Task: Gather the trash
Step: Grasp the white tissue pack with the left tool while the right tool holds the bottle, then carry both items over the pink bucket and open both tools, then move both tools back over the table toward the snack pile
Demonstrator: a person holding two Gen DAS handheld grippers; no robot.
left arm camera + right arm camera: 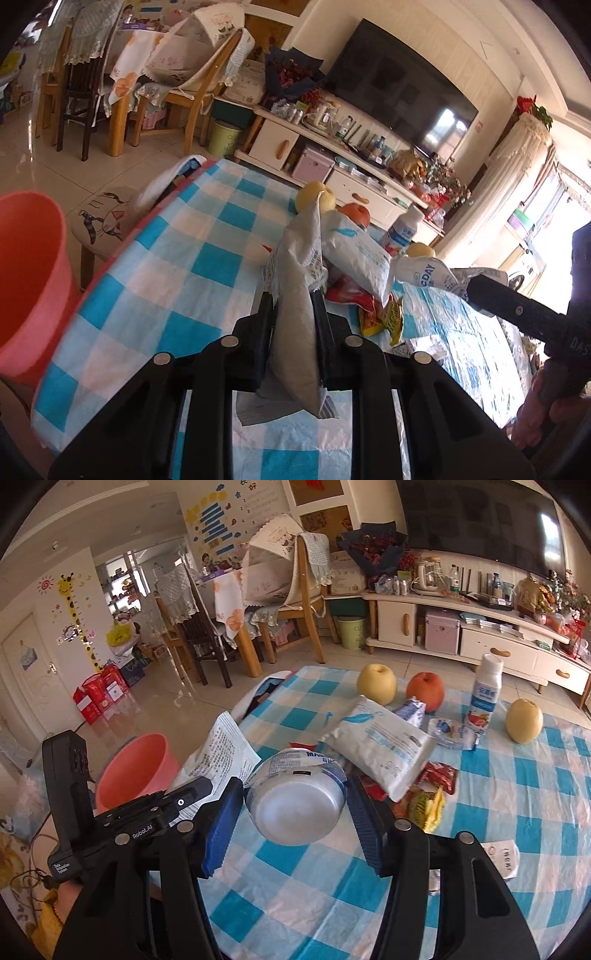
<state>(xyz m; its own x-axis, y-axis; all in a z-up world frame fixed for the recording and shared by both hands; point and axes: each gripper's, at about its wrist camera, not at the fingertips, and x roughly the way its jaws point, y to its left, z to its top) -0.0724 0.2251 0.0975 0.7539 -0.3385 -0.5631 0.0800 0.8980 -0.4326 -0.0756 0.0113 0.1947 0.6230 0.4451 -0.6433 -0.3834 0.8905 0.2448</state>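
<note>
here left gripper (291,295) pinches grey wrapper (295,332); right gripper (295,801) half-open, clamping plastic cup (295,805).

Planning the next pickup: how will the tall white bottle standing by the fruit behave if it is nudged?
The bottle is tall and narrow on a small base, so it probably tips easily. Being round, it would likely roll afterwards. It looks like light plastic, though how full it is cannot be seen.

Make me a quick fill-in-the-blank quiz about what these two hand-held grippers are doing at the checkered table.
1. The left hand-held gripper pinches a flattened, empty ____.
2. The right hand-held gripper clamps a round plastic ____.
3. Beside the table waits a ____ bucket.
4. The fruit pieces on the table number ____.

Missing words: wrapper; cup; pink; three
</note>
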